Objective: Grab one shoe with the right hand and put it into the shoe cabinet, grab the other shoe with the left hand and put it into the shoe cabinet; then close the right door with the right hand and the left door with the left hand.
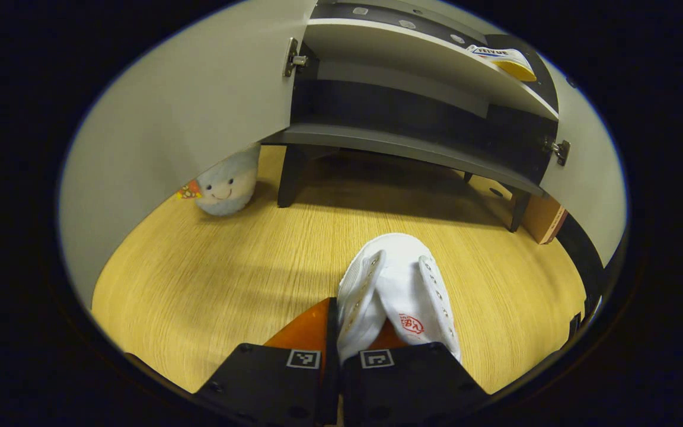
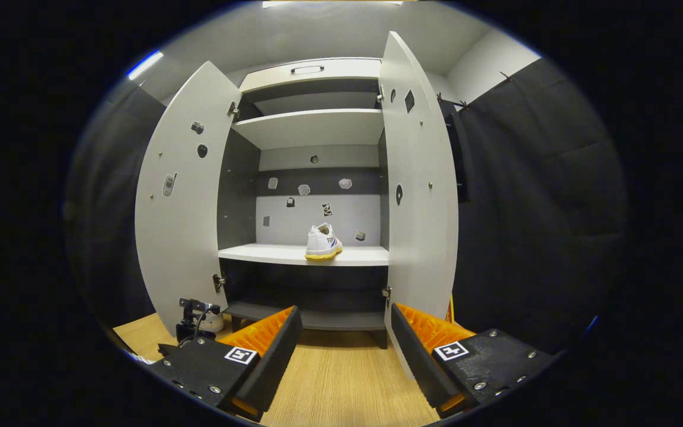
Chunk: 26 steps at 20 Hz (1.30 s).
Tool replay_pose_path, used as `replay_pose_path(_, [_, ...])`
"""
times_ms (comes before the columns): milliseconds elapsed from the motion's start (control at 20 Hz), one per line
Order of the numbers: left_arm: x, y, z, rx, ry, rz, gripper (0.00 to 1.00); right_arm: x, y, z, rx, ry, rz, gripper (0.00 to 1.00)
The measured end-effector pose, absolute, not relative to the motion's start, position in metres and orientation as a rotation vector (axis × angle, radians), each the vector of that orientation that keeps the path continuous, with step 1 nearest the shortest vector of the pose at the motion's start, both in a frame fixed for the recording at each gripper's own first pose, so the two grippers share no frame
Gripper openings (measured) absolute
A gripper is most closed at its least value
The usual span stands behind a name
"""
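a white canvas shoe (image 1: 398,290) with a red tongue logo – unreadable – is pinched at its collar by the left gripper (image 1: 341,356); the right gripper (image 2: 341,356) is held wide open before the shoe cabinet (image 2: 312,255).

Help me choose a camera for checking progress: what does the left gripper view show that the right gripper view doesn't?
Left gripper view: the left gripper shut on the side of a white shoe, with wooden floor around it.
Right gripper view: the open right gripper, and the full height of the shoe cabinet, its left door and right door open.
Both: the other shoe, yellow-soled, on a shelf, and the floor.
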<state>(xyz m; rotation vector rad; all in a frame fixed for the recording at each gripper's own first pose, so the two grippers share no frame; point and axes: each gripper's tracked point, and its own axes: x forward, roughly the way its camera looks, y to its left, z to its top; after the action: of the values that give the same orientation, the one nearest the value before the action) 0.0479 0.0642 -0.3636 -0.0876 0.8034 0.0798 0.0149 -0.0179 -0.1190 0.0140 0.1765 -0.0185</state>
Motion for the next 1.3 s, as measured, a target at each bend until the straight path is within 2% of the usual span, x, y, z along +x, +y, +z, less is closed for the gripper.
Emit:
replay_pose_path(200, [0.024, 0.038, -0.256, 0.004, 0.659, 0.034, 0.10, 0.016, -0.016, -0.120, 0.003, 0.170, -0.015, 0.93])
replay_pose_path(400, [0.039, 0.019, -0.126, -0.040, 0.482, 0.023, 0.10, 0.016, -0.011, -0.121, 0.001, 0.162, -0.011, 0.93])
replay_pose_path(600, [0.072, 0.021, -0.020, -0.052, 0.340, 0.020, 0.10, 0.012, -0.007, -0.119, -0.005, 0.158, -0.004, 0.93])
replay_pose_path(700, [0.080, 0.026, 0.002, -0.082, 0.313, 0.025, 0.10, 0.008, -0.007, -0.117, -0.002, 0.150, -0.011, 0.93])
replay_pose_path(750, [0.066, 0.031, 0.002, -0.107, 0.317, 0.026, 0.10, 0.006, -0.008, -0.115, 0.001, 0.146, -0.018, 0.93])
replay_pose_path(900, [0.081, 0.040, -0.002, -0.083, 0.353, 0.054, 0.10, 0.000, -0.014, -0.112, 0.008, 0.138, -0.040, 0.93])
replay_pose_path(1300, [0.082, 0.050, -0.030, -0.052, 0.610, 0.116, 0.10, -0.008, -0.037, -0.112, 0.029, 0.156, -0.117, 0.93])
